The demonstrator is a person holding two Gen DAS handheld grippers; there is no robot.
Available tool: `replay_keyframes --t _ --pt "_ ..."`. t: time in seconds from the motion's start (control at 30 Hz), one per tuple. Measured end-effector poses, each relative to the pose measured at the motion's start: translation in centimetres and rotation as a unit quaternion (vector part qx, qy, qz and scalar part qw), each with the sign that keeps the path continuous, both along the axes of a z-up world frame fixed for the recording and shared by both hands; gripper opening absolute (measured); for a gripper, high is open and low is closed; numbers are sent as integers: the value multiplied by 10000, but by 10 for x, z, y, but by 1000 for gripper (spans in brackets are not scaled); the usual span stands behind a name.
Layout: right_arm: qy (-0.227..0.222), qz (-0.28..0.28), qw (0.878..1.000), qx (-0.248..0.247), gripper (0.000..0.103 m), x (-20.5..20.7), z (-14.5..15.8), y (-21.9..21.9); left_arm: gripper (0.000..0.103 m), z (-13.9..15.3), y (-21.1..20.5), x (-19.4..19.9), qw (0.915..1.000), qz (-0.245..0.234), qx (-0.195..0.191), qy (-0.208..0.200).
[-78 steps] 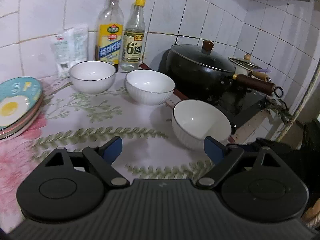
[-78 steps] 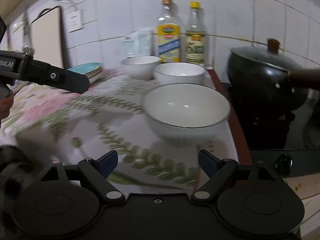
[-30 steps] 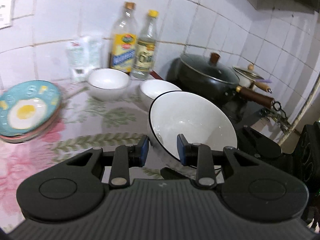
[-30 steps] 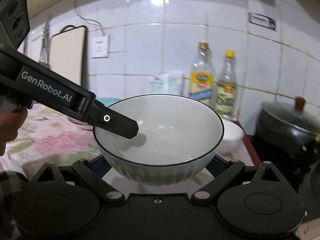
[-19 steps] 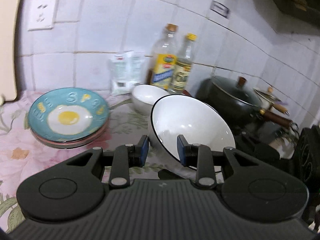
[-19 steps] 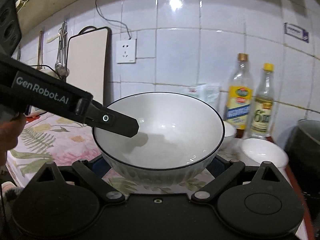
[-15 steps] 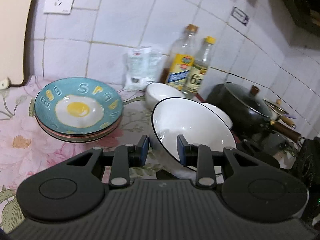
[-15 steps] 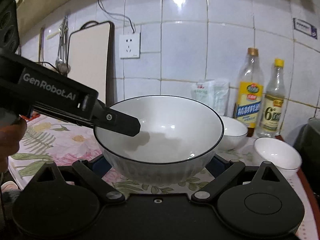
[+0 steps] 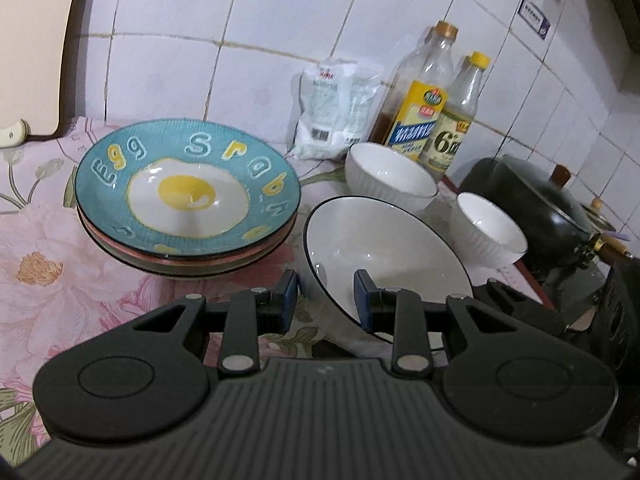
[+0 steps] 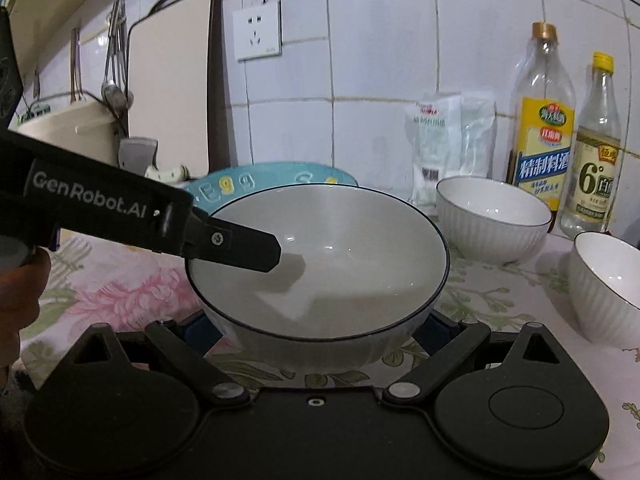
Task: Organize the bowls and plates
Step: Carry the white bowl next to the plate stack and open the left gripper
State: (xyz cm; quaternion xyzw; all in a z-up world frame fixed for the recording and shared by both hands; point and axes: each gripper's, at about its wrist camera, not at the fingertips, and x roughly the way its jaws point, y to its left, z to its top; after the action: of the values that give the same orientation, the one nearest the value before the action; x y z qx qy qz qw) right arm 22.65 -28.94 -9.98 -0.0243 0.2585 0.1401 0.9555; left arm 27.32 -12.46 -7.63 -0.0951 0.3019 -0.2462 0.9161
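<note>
The left tool (image 9: 324,296) pinches the black-rimmed bowl (image 9: 384,256) by its near rim. The right tool (image 10: 316,328) straddles the bowl's sides, seemingly clamped, though its tips are hidden. Keep the bowl level and lower it gently, clear of the egg-print plates (image 9: 188,192).

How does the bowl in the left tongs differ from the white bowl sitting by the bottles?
The held bowl is tilted, its rim clamped by the left tongs; the bowl by the bottles sits upright on the counter, untouched. The held bowl looks wider, though it is also nearer the camera. Its rim line looks bolder and darker. Both are white with ribbed outsides and empty.
</note>
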Motion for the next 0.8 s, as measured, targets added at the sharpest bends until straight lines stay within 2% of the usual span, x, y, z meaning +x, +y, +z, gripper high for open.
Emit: replay_keyframes --t 0.23,0.5,0.8 --pt "481 41 9985 -268 98 8 -10 2 29 -15 -5 8 9993 -9 118 347" --pt "-27 48 9997 -254 98 -32 -1 -11 29 -6 -6 -9 9993 166 210 249" --pt "-515 -40 9987 -41 98 -90 34 -53 43 29 -14 -60 9993 -13 315 -198"
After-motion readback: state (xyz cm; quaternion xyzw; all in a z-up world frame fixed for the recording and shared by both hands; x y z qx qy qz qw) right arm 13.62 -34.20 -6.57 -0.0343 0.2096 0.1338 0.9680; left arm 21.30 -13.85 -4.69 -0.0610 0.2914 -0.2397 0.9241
